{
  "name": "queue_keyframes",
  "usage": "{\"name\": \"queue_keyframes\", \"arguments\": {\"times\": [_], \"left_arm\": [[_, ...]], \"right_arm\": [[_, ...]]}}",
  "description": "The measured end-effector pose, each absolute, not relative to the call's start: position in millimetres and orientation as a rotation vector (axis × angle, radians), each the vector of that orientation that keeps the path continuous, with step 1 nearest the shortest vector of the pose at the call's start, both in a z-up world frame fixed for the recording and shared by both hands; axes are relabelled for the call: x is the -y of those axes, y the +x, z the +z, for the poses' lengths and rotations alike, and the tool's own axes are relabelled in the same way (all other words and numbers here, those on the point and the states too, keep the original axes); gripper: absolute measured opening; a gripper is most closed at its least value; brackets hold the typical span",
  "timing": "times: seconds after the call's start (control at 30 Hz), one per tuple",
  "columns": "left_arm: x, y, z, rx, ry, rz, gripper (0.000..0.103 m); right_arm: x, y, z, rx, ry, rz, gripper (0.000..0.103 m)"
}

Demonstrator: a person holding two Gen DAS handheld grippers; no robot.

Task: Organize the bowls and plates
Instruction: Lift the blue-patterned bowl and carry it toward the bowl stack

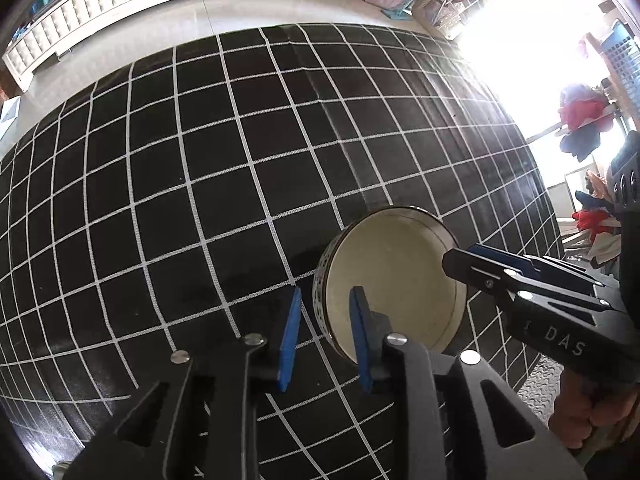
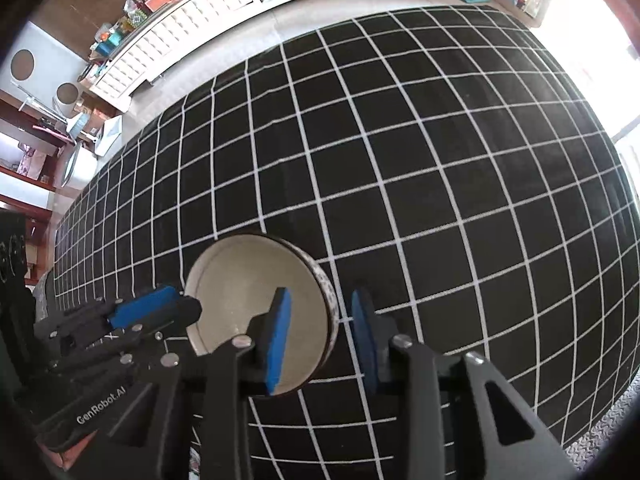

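Left wrist view first: the left gripper [image 1: 325, 338] has its blue-padded jaws parted by a modest gap, and they straddle the near-left rim of the round cream-glazed ceramic bowl with the dark patterned outer band [image 1: 394, 280]. One pad sits outside the wall, the other over the bowl's interior. I can't tell if either pad is actually touching the rim yet, so I wouldn't call it a grip. The bowl sits upright on the black tablecloth with the white grid lines [image 1: 200, 160], toward the near right part of the cloth. Across the bowl, the right gripper [image 1: 460, 264] comes in from the right, its tips at the opposite rim.

Right wrist view: same story mirrored. The right gripper's jaws stand parted wider than the wall is thick, one blue pad [image 2: 280, 340] over the cream inside, the other outside the patterned band, the bowl's right wall running between them. Looks like nothing is clamped. The left gripper pokes in from the left at the far rim.

So the thing that matters: the bowl is dead centre between both tools, each astride its own side of the rim. It's round, so no long axis to fuss over; neither hand is clearly nearer. My guess is whichever closes first gets the lift.
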State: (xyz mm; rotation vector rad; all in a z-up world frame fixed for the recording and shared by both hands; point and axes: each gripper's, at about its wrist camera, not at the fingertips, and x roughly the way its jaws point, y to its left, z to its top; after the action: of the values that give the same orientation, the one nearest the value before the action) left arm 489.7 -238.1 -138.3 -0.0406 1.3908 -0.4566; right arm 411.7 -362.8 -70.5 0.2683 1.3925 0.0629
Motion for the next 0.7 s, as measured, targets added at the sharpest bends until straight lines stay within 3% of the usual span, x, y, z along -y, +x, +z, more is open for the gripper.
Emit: {"name": "queue_keyframes", "arguments": {"times": [0.2,0.43,0.7], "left_arm": [[240,490,-143,-1.392,-0.011,-0.440,0.010],[244,489,-146,-1.381,0.001,-0.438,0.008],[259,486,-148,-1.370,0.032,-0.430,0.006]], "right_arm": [[363,406,-70,-1.390,0.199,0.064,0.021],[363,392,-75,-1.403,0.184,0.075,0.010],[369,388,-72,-1.397,0.186,0.058,0.009]]}}
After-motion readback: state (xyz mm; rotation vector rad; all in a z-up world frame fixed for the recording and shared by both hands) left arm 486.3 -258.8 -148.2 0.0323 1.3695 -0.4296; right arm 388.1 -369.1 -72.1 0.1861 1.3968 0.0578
